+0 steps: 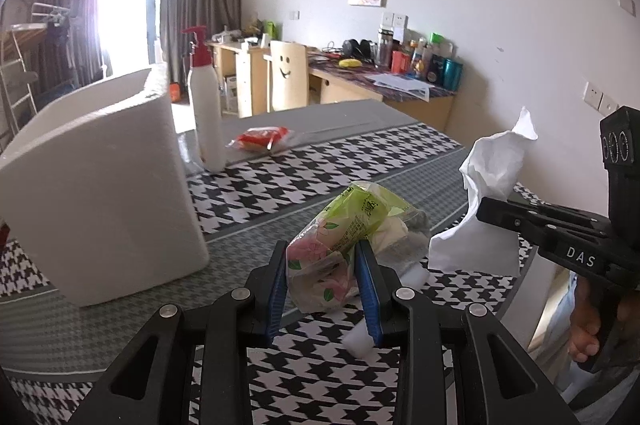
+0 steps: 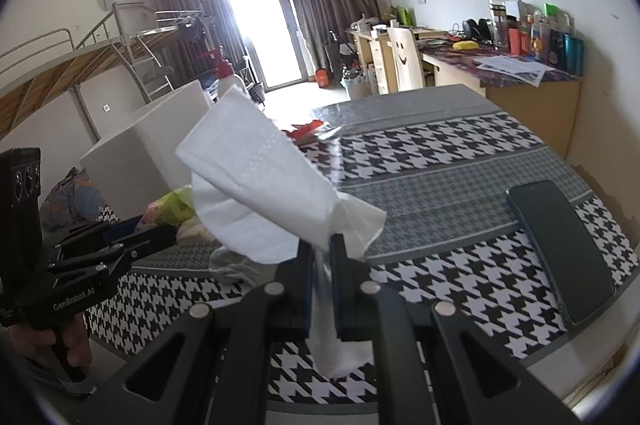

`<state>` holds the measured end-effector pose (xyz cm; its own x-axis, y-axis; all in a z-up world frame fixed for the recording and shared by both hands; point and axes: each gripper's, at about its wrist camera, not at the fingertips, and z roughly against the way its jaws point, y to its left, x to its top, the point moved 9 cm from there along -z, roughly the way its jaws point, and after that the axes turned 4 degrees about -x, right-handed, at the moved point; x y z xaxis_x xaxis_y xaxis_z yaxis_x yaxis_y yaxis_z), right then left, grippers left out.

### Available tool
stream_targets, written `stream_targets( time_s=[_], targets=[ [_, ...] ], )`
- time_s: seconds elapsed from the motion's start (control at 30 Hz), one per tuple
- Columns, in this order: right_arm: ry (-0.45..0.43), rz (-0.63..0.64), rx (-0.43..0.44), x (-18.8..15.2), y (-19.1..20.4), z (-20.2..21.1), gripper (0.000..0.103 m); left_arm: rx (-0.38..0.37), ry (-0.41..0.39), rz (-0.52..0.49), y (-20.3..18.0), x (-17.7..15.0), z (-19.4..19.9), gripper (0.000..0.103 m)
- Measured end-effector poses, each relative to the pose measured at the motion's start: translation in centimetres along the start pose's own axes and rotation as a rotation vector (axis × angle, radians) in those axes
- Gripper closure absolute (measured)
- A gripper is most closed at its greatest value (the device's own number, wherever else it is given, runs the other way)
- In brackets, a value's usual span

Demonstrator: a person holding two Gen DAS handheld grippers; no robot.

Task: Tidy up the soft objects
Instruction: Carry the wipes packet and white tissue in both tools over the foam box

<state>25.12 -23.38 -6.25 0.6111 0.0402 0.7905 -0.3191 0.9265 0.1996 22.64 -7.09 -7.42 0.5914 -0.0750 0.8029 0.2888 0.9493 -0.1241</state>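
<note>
pinching the tissue pack [image 1: 344,237], the left gripper [image 1: 325,289]; right gripper [image 2: 322,285] clamps a white tissue [image 2: 256,185].

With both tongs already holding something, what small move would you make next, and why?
Probably carry the tissue in the right tongs toward the white box. It is pinched and clear of the table, while the left tongs grip the tissue pack, so the box seems the likely place for soft things.

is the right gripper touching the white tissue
Touching. In the right wrist view the right gripper has its jaws shut on the white tissue, which runs pinched between them and fans out above.
</note>
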Motion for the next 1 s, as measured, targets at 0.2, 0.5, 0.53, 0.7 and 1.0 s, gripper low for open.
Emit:
stream_targets(
  time_s=[0.2, 0.5, 0.53, 0.7, 1.0],
  targets=[
    [-0.008, 0.019, 0.021, 0.6, 1.2, -0.1, 0.092, 0.028, -0.026, 0.004, 0.8, 0.7, 0.8, 0.069],
    [-0.031, 0.051, 0.045, 1.8, 2.8, -0.1, 0.092, 0.056, -0.068, 0.013, 2.1, 1.9, 2.2, 0.069],
    [-0.033, 0.054, 0.046, 1.9, 2.9, -0.1, 0.092, 0.060, -0.073, 0.014, 2.2, 2.0, 2.3, 0.069],
    [-0.039, 0.059, 0.054, 2.6, 3.4, -0.3, 0.092, 0.071, -0.088, 0.019, 2.7, 2.6, 2.6, 0.069],
    [-0.052, 0.068, 0.067, 3.8, 4.3, -0.7, 0.092, 0.085, -0.120, 0.021, 3.6, 3.6, 3.6, 0.069]
  ],
)
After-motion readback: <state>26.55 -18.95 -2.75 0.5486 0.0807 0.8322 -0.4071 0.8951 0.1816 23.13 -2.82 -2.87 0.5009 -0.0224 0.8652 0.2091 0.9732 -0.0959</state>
